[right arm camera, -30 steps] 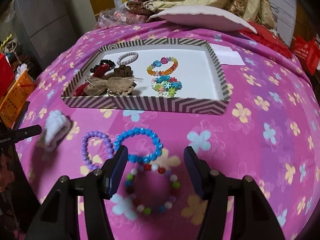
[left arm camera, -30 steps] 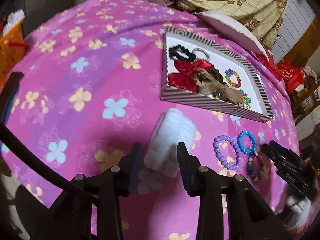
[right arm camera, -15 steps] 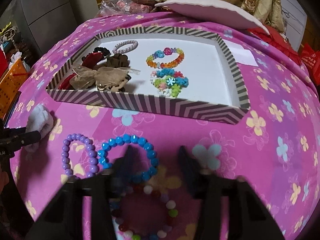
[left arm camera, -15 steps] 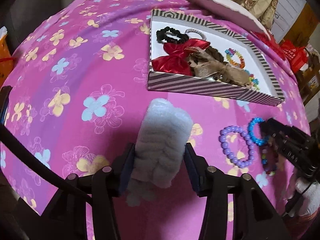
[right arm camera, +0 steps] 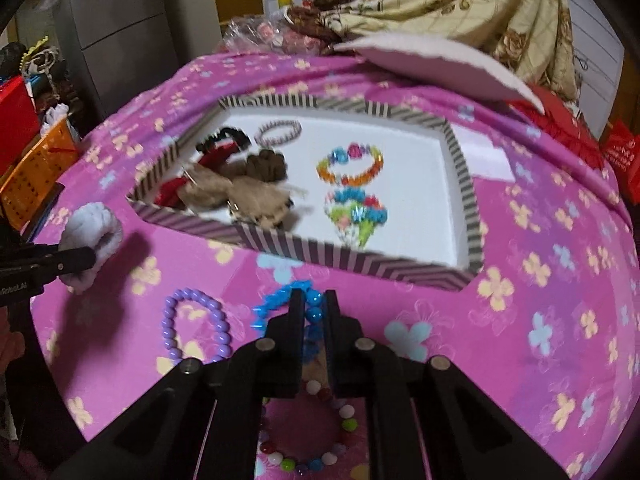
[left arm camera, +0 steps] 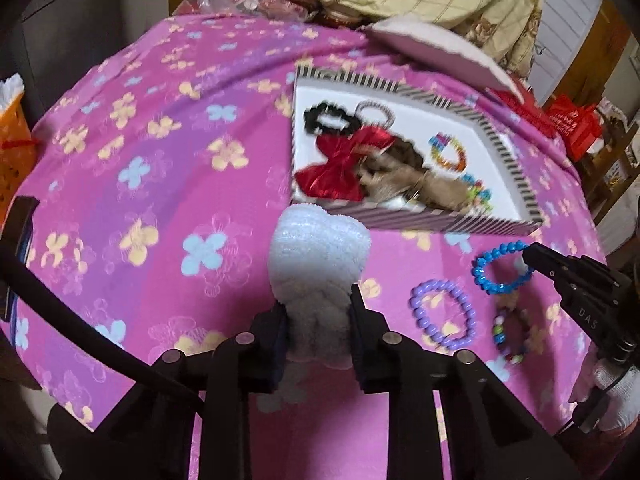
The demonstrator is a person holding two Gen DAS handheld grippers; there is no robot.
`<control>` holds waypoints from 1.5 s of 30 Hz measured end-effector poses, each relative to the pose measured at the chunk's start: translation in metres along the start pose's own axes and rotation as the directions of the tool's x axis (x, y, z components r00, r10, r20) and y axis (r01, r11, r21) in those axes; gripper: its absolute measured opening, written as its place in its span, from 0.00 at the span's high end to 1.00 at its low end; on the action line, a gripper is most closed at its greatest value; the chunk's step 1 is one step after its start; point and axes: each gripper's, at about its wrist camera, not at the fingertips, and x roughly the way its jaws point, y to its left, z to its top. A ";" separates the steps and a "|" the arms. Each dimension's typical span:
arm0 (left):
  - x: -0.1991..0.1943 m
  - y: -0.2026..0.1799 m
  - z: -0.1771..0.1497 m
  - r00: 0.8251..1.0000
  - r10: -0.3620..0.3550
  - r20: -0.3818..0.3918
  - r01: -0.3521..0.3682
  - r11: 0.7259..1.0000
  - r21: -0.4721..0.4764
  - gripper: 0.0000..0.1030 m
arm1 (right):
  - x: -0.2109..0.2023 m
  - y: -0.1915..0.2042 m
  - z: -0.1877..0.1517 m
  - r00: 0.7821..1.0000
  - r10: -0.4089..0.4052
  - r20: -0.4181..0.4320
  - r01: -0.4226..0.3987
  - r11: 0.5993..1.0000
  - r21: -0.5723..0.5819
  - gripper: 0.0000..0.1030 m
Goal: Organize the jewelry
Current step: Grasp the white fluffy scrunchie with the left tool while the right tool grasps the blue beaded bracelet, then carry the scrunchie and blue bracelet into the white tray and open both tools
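The blue bead bracelet is pinched between the closed fingers of the right gripper, near the striped tray. Left of it, the left gripper fingers are closing on a white fluffy scrunchie. A purple bracelet and a multicoloured bracelet lie on the pink floral cloth.

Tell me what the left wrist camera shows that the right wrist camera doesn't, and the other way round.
Only the left wrist view shows the gloved hand behind the right tool, closed on the blue bracelet.
Only the right wrist view shows the grey cabinet and the paper slip beside the striped tray.
Both show the white scrunchie in the closing left tool, the purple bracelet and the tray.
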 end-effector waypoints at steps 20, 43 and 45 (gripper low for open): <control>0.043 -0.014 0.115 0.998 0.055 0.020 -0.054 0.998 -0.010 0.57 | 0.017 -0.044 0.078 0.998 -0.057 0.024 0.057 0.998 0.004 0.91; 0.150 -0.011 0.204 0.985 0.163 -0.051 -0.164 0.986 -0.004 0.56 | 0.144 -0.112 0.119 0.974 -0.195 -0.116 0.202 0.978 0.053 0.91; 0.150 -0.014 0.204 0.985 0.165 -0.043 -0.164 0.986 0.011 0.56 | 0.139 -0.111 0.119 0.978 -0.186 -0.094 0.192 0.980 0.054 0.85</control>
